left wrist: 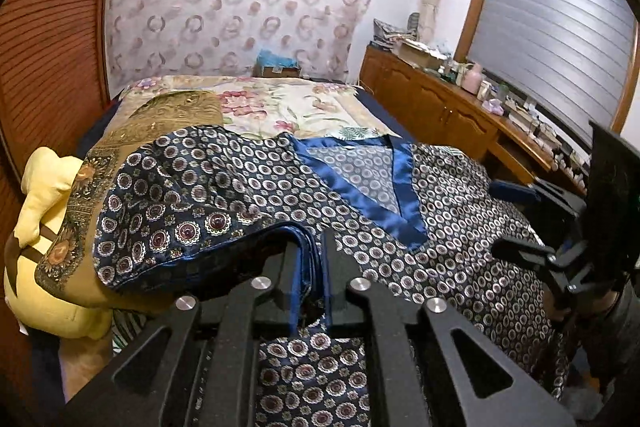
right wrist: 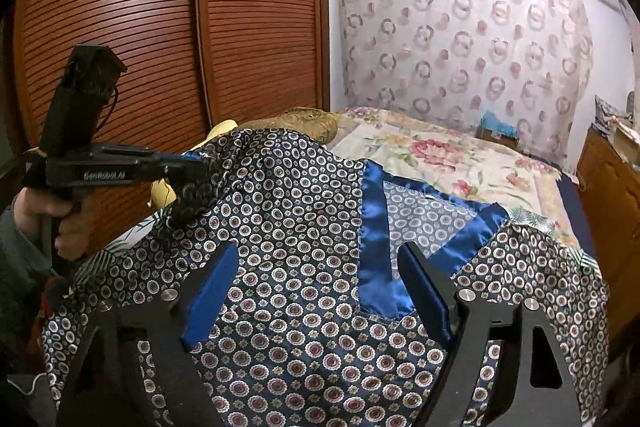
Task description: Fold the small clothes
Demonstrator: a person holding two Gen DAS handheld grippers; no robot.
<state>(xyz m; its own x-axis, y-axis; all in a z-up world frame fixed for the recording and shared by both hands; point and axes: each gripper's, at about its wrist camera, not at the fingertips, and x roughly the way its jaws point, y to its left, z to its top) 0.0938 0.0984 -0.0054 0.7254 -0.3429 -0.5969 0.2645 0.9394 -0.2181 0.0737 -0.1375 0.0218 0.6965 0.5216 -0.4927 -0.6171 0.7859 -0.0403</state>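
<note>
I have the patterned satin top (right wrist: 304, 267) spread on the bed (right wrist: 460, 163), its blue V-neck trim (right wrist: 376, 259) facing up and pointing toward me. I will use that neckline as my landmark.

My left tongs (left wrist: 310, 259) are pinched nearly closed on a bunched fold of the top's blue-edged hem or sleeve, on the left of the neckline; in the left wrist view the cloth runs right between the fingers and hangs below them. In the right wrist view the same tongs (right wrist: 192, 167) are raised to the left of the neckline, drawing that side of the garment up into a ridge. The person's hand (right wrist: 60, 211) grips the handle there.

My right tongs (right wrist: 316, 287) stand wide, just on my side of the neckline's point, with the fabric lying under them but nothing pressed between the pads (right wrist: 212, 291). They hold nothing.

As I judge it, the fold has only begun. The left side is lifted and ready to come across toward the neckline, but it is not laid down yet. The right side of the top, beyond the neckline, lies flat and unfolded. Left to do: lay this side over, bring the other side in, then fold the length.

A yellow cushion (left wrist: 44, 227) sits far left of the neckline, clear of the work.
</note>
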